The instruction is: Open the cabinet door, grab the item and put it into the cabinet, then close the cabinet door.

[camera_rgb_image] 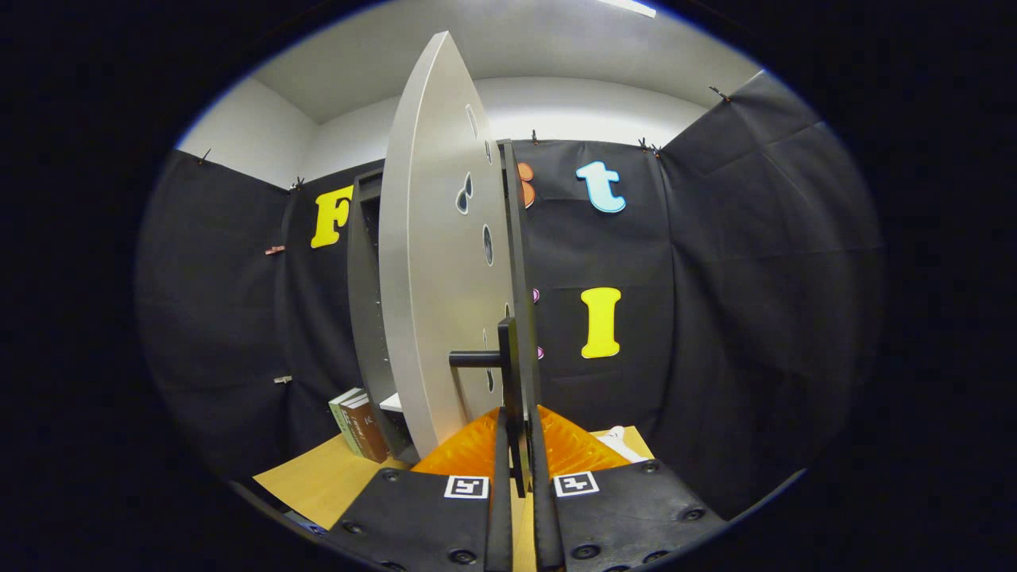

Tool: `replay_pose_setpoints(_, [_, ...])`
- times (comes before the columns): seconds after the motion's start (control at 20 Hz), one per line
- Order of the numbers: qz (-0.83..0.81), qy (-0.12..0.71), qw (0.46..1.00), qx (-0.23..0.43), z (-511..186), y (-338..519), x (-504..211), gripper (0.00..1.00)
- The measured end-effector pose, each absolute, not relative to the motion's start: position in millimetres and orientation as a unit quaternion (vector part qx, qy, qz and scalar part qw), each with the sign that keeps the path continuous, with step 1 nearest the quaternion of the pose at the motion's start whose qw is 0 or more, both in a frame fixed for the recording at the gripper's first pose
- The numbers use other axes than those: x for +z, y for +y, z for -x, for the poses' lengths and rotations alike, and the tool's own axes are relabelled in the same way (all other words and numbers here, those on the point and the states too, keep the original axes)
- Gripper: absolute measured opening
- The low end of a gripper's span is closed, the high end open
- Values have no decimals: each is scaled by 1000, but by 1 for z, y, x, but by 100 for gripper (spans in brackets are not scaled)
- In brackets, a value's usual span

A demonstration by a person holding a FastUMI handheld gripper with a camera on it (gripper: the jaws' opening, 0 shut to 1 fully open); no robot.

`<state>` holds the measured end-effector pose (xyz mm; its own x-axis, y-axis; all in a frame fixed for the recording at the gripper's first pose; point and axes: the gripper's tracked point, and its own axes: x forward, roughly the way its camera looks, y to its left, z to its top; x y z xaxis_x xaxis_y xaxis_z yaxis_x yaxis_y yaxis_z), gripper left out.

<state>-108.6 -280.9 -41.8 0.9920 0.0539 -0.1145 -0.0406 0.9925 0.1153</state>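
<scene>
- Where print shows: square black-and-white markers [466,486] atop each gripper body; book spines too small to read.
- Gripper [520,453] fingers close together, pinched on dark vertical handle [508,373] of cabinet door [433,270]; both fingers seem pressed on it.
- Handle bar between fingers, short stub joining it to door face just left.
- Door pale grey, swung part open, seen nearly edge-on, w/ oval cutouts.
- Cabinet [367,302] dark frame behind door, left of fingers; interior mostly hidden, contents not discernible.
- Books [357,425] upright on wood table [326,477], beside cabinet base, left of fingers.
- Small white item [620,441] on table beyond right finger, mostly hidden; kind unclear.
</scene>
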Motion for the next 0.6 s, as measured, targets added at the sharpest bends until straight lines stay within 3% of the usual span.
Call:
replay_pose_setpoints(0.3, [-42, 37, 998, -12, 152, -277, -21, 15])
replay_pose_setpoints(0.6, [-15, 22, 1000, 13, 163, -211, -17, 15])
